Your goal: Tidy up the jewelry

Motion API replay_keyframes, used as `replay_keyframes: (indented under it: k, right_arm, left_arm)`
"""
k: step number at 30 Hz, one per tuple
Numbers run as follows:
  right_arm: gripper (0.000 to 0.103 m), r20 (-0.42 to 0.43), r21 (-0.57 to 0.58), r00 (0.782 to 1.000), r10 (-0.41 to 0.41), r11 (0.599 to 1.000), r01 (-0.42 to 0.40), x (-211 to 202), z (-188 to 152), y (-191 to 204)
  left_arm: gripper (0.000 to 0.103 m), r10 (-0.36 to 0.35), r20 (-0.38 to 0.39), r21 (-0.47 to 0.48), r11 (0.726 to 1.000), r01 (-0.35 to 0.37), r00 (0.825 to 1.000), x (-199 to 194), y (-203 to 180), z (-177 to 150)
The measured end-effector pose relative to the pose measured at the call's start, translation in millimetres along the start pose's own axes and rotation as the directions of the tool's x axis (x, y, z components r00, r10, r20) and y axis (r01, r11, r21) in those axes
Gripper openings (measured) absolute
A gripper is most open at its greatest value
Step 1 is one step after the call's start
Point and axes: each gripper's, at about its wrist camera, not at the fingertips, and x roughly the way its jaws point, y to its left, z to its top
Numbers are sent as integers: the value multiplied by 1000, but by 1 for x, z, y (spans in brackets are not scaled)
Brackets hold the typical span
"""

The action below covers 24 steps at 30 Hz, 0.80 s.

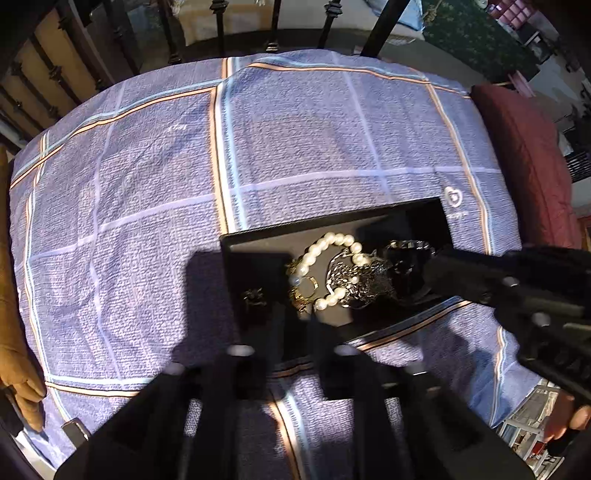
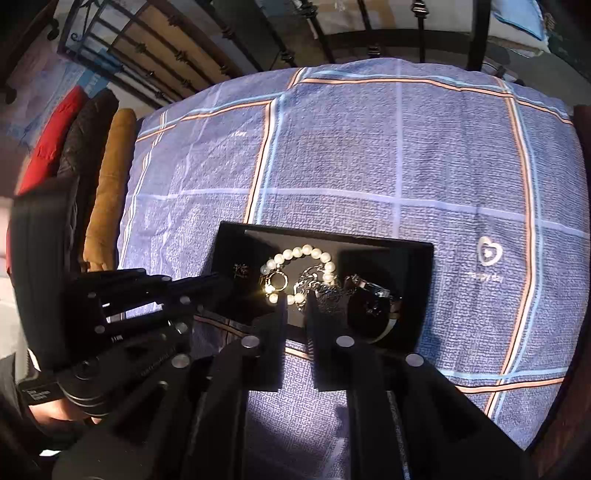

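Observation:
A black jewelry tray (image 1: 258,247) (image 2: 413,258) lies on the blue plaid cloth. It holds a white pearl bracelet (image 1: 325,243) (image 2: 295,254), a gold ring (image 1: 306,286) (image 2: 277,281), a tangled silver chain (image 1: 365,280) (image 2: 314,282), a small dark earring (image 1: 254,297) (image 2: 240,271) and a black watch (image 2: 373,299). My left gripper (image 1: 293,325) hovers over the tray's near left part, jaws slightly apart and empty. My right gripper (image 2: 296,306) hangs over the tray's near edge by the pearls, jaws slightly apart and empty. Each gripper shows in the other's view.
The blue plaid cloth (image 1: 147,184) (image 2: 406,147) covers a round table. A maroon cushion (image 1: 524,158) lies at the right, and red, brown and tan cushions (image 2: 107,184) at the left. A black metal railing (image 1: 221,29) stands behind the table.

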Motion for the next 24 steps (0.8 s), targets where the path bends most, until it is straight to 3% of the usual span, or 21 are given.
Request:
replay_keyframes:
  k: [1,2,3,6,10,12,17,19,22,24]
  right_arm:
    - [77,7,11,1000,-7,1000,6,-4,0,-1]
    - [92,18,28,1000,-26,999,25,-9,-1,-2]
    - [97,39,41,998,-44,998,42,-17,-3,-4]
    - [97,36,106,995,-89,991,85,-29,-11,-13]
    - [97,-69,204,971,-227,950,237,-29,-25,-32]
    - [97,-136,253,957,-258,924,285,-23,-34,-46]
    - [97,-160,333,952,-259,894,299,-25,-59,-64]
    - [97,-153,334,954,-257,895,295,-27,-63,-60]
    - [97,-134,314,957,-258,905,288,-32,-58,-49]
    - [97,-121,290,957,-263,913,288,-34,-50,-40]
  left_arm:
    - [76,31,6,-11,999,-31,999,-2,1,-1]
    - [82,48,19,-20,999,-47,999,-5,1,-2]
    - [84,47,28,-25,999,-46,999,-8,1,-3]
    - [96,85,26,-20,996,-85,996,-14,-1,-5]
    - [96,158,41,-14,987,-158,987,-22,-4,-12]
    - [96,197,20,-11,980,-197,980,-23,-4,-15]
    - [96,218,36,-11,976,-217,975,-32,0,-29]
    - [96,223,33,-9,975,-223,974,-35,-1,-33]
    - [96,289,11,-1,957,-289,957,-35,-6,-32]
    - [96,285,23,-2,958,-285,958,-39,-9,-31]
